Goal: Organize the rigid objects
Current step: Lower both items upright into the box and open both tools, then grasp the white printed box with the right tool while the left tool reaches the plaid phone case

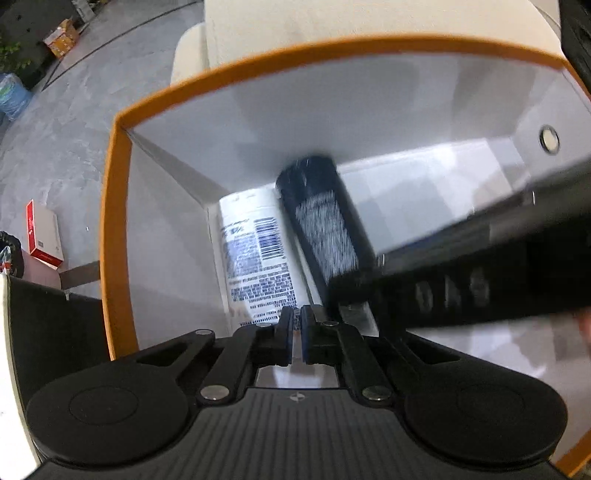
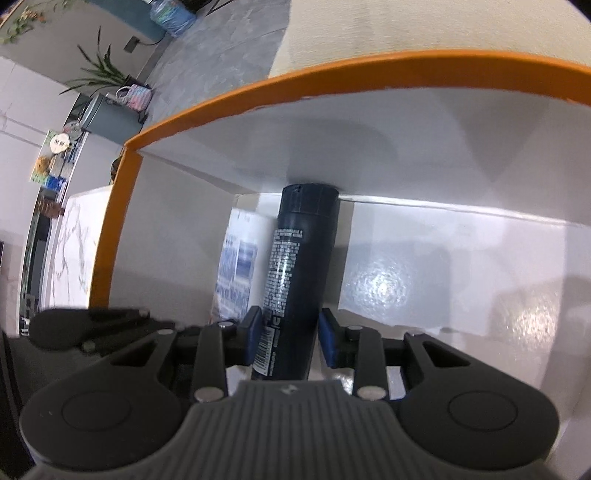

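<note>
An orange-rimmed box (image 1: 114, 206) with white inside walls fills both views; it also shows in the right wrist view (image 2: 122, 206). A white bottle (image 1: 255, 254) with a barcode label lies on the box floor by the left wall, also in the right wrist view (image 2: 238, 266). A dark blue cylindrical bottle (image 2: 299, 266) lies beside it, its cap against the far wall, also in the left wrist view (image 1: 325, 225). My right gripper (image 2: 290, 332) has its blue pads around this bottle's base. My left gripper (image 1: 294, 338) is shut and empty just above the white bottle. The right gripper's body crosses the left wrist view, blurred.
The box sits against a cream cushion (image 1: 332, 26). A grey floor (image 1: 66, 122) with a red-and-white carton (image 1: 42, 236) lies to the left. A marble-topped surface (image 2: 74, 243) and plants (image 2: 99, 74) lie left of the box in the right wrist view.
</note>
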`<state>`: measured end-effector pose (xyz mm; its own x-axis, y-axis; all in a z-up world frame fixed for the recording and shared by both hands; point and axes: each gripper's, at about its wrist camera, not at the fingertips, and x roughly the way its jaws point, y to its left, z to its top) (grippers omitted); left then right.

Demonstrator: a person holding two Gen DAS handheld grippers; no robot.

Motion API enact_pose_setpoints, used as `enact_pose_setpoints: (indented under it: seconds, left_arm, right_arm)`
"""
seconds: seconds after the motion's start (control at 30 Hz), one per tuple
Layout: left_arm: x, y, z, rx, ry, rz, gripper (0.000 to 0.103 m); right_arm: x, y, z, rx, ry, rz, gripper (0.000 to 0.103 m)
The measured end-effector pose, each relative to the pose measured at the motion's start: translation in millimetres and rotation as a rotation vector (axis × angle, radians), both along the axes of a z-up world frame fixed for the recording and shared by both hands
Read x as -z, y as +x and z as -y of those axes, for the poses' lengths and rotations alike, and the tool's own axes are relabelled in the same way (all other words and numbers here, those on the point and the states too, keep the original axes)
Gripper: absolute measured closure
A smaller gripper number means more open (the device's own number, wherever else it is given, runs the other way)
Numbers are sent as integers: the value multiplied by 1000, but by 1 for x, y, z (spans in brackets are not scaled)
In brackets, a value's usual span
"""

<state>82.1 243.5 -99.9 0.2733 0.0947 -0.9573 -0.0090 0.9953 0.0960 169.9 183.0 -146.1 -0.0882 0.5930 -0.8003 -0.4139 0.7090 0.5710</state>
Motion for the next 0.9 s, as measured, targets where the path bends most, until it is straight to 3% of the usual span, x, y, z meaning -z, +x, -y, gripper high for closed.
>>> enact_pose_setpoints:
  seconds: [0.23,0.5,0.77,0.83,0.9]
  left_arm:
    - [-2,0,5,27,64,52,97]
    - [-32,-18,7,35,53,124,82]
    - [-71,-21,58,73,-39,261,76]
    - [-82,-22,77,101,-69,300,75]
    - [-89,-22,97,127,-100,327,75]
  right_arm:
    - [4,5,-4,22,21,-46,71]
    - [0,-1,10,35,35,-29,70]
    - [-62,-27,76,79,27,184,69]
    - [-78,-31,108,130,15,227,59]
    - [-90,-34,139,178,17,257,58]
